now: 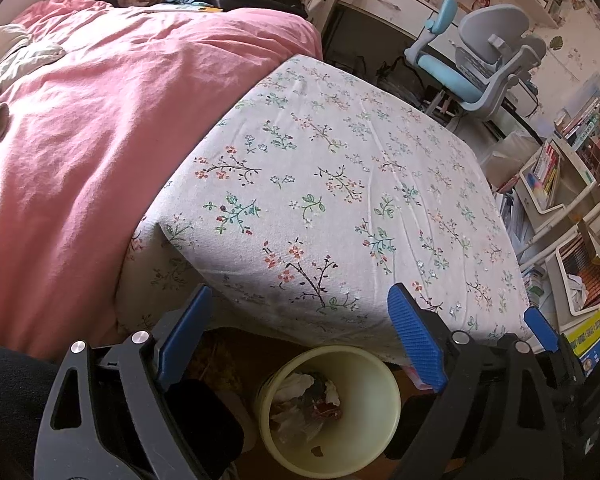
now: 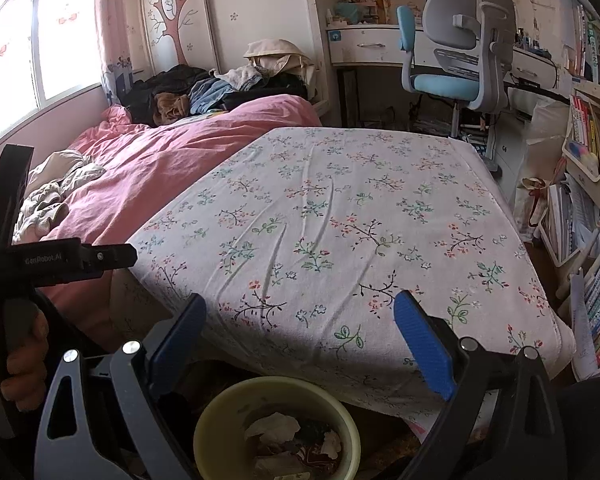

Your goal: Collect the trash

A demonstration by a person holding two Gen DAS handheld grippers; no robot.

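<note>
Both of your grippers hang above the foot of the bed, and what the next move turns on sits directly below them — the pale yellow bin on the floor, tucked against the end of the mattress. Your left gripper has its blue pads spread wide with nothing between them, and in its view the bin's mouth sits low between the two fingers, a little toward the right-hand one. Your right gripper is just as wide and just as empty; from its camera the bin lies low and slightly to the left of centre. So the bin is underneath and between the two tools, and neither is clearly nearer. Crumpled tissue and some darker scraps already lie inside it, well below the rim. The bin is round, so no long axis governs how you approach it. The flowered sheet ahead of you looks bare — I can't pick out any loose trash on it in either view, nor on the pink duvet to your left. My reading is that you'll need to look elsewhere for the next piece; wherever you find it, the drop point is straight down from where both grippers are now.
</note>
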